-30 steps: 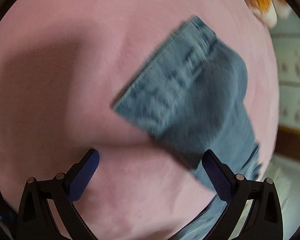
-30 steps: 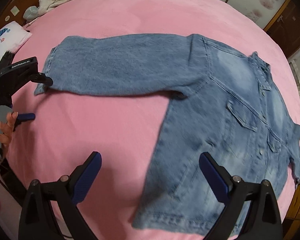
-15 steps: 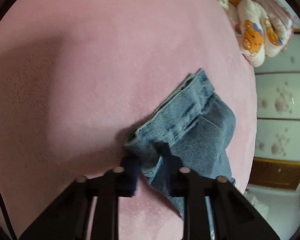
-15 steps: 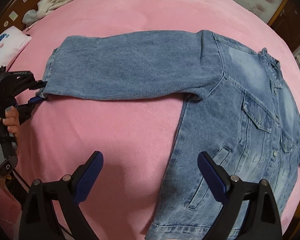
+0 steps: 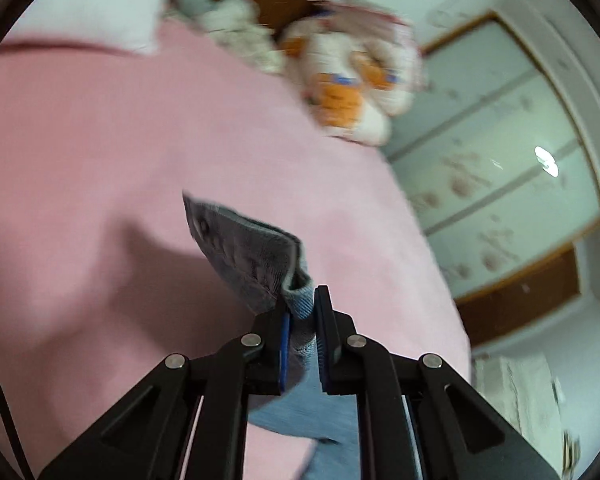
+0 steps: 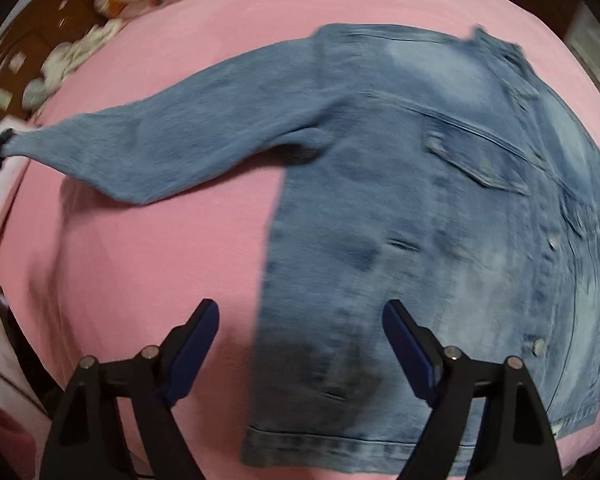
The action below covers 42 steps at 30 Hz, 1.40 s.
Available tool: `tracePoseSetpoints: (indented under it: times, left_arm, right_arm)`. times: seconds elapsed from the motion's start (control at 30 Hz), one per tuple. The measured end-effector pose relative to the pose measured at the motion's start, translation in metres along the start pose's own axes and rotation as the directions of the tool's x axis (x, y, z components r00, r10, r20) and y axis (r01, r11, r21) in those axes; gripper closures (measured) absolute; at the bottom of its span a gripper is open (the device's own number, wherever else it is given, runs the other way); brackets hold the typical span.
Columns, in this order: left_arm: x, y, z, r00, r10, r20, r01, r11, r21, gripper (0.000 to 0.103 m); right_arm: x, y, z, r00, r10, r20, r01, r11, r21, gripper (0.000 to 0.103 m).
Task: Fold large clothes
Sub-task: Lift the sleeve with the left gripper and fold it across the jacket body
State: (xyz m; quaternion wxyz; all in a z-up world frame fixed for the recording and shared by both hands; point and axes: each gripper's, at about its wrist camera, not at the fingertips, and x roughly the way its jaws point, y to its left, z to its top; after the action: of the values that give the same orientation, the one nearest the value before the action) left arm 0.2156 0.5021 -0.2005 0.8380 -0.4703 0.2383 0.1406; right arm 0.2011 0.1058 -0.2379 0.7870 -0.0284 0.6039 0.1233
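One gripper (image 5: 301, 316) pinching blurred denim cuff (image 5: 244, 248)

The left gripper (image 5: 302, 320), wide open above the cuff a second ago and closing on it half a second back, now has the cuff of the blue denim jacket's sleeve (image 5: 256, 252) pinched between its pads and lifted off the pink bedspread (image 5: 100, 160), its grey inner side turned up. From the right wrist view, the long denim sleeve (image 6: 188, 140) no longer lies flat and straight; it is drawn up to a point at the far left and sags. The open right gripper (image 6: 300, 344) has come in closer over the blue denim jacket's (image 6: 440, 220) hem.
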Motion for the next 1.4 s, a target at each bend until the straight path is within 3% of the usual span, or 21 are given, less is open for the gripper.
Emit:
tracePoseSetpoints:
  times: [0.13, 0.33, 0.47, 0.63, 0.73, 0.8, 0.9, 1.0, 1.17, 1.3, 1.4]
  left_arm:
    - [0.01, -0.092, -0.025, 0.994, -0.106, -0.008, 0.106, 0.985, 0.135, 0.095]
    - [0.027, -0.205, -0.094, 0.972, -0.211, -0.101, 0.232, 0.926, 0.298, 0.095]
    - [0.055, -0.262, -0.152, 0.947, -0.257, -0.195, 0.309, 0.895, 0.322, 0.095]
    - [0.1, -0.315, -0.232, 0.895, -0.29, -0.34, 0.397, 0.864, 0.31, 0.096]
    - [0.124, -0.33, -0.283, 0.866, -0.213, -0.452, 0.389, 0.856, 0.341, 0.096]
    - [0.141, -0.333, -0.309, 0.843, -0.112, -0.525, 0.346, 0.862, 0.371, 0.096]
    - [0.138, -0.312, -0.341, 0.82, 0.042, -0.57, 0.256, 0.865, 0.431, 0.094]
    - [0.135, -0.285, -0.344, 0.798, 0.168, -0.579, 0.173, 0.856, 0.487, 0.08]
    - [0.136, -0.241, -0.33, 0.773, 0.362, -0.521, 0.029, 0.8, 0.599, 0.05]
    - [0.125, -0.199, -0.311, 0.764, 0.446, -0.467, -0.061, 0.77, 0.635, 0.032]
    - [0.116, -0.173, -0.298, 0.739, 0.505, -0.445, -0.126, 0.753, 0.646, 0.03]
  right_arm:
    - [-0.019, -0.044, -0.004, 0.998, 0.035, 0.049, -0.038, 0.997, 0.065, 0.022]
    - [-0.057, -0.119, -0.006, 0.984, 0.038, 0.174, -0.06, 0.991, 0.12, 0.022]
    - [-0.079, -0.171, -0.007, 0.966, 0.023, 0.256, -0.072, 0.981, 0.181, 0.022]
    - [-0.088, -0.233, -0.006, 0.955, -0.027, 0.294, -0.051, 0.966, 0.253, 0.022]
    - [-0.083, -0.268, -0.009, 0.959, -0.059, 0.278, -0.023, 0.959, 0.284, 0.022]
    - [-0.078, -0.288, -0.011, 0.963, -0.065, 0.26, -0.018, 0.952, 0.304, 0.022]
    - [-0.068, -0.31, -0.012, 0.971, -0.046, 0.234, -0.035, 0.943, 0.331, 0.022]
    - [-0.056, -0.324, -0.012, 0.978, 0.018, 0.207, -0.094, 0.928, 0.361, 0.023]
    - [-0.032, -0.324, -0.008, 0.963, 0.187, 0.193, -0.253, 0.872, 0.42, 0.043]
    - [-0.013, -0.308, 0.003, 0.923, 0.324, 0.209, -0.385, 0.799, 0.463, 0.052]
    - [0.004, -0.291, 0.01, 0.906, 0.378, 0.192, -0.421, 0.758, 0.499, 0.057]
